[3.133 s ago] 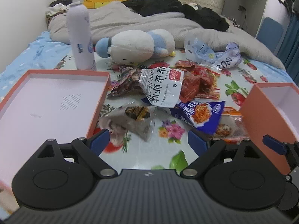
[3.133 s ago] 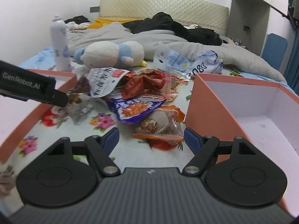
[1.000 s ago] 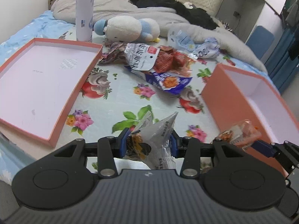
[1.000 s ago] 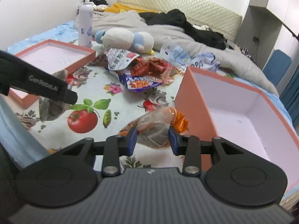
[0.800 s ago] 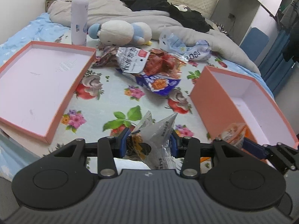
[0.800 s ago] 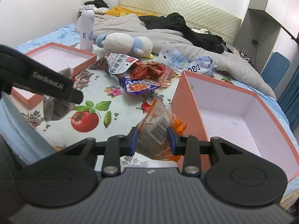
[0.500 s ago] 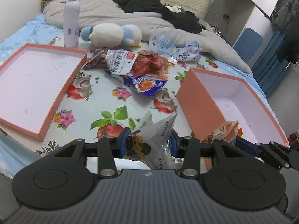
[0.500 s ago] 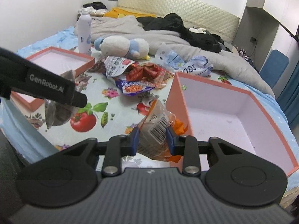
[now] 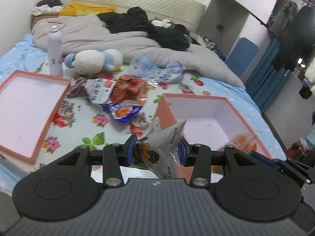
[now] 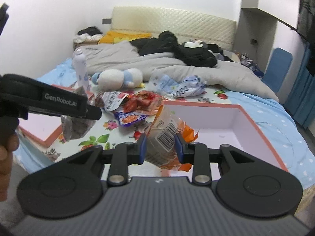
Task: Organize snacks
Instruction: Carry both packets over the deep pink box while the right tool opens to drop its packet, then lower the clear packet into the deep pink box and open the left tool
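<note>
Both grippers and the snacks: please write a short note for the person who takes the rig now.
Left gripper: shut on a grey-clear snack bag.
Right gripper: jaws just closed further, shut on an orange snack bag.
Both bags are in the air at the near corner of the deep orange box, which shows nothing inside yet.
The shallow tray on the left also shows nothing inside.
Left to do: drop these two bags, then sort the snack pile on the flowered sheet.

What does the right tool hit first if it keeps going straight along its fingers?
Probably the deep orange box. The right tool, shut on an orange snack packet, points down over the box's near-left corner, so likely its rim or white floor. Depth is unclear.
</note>
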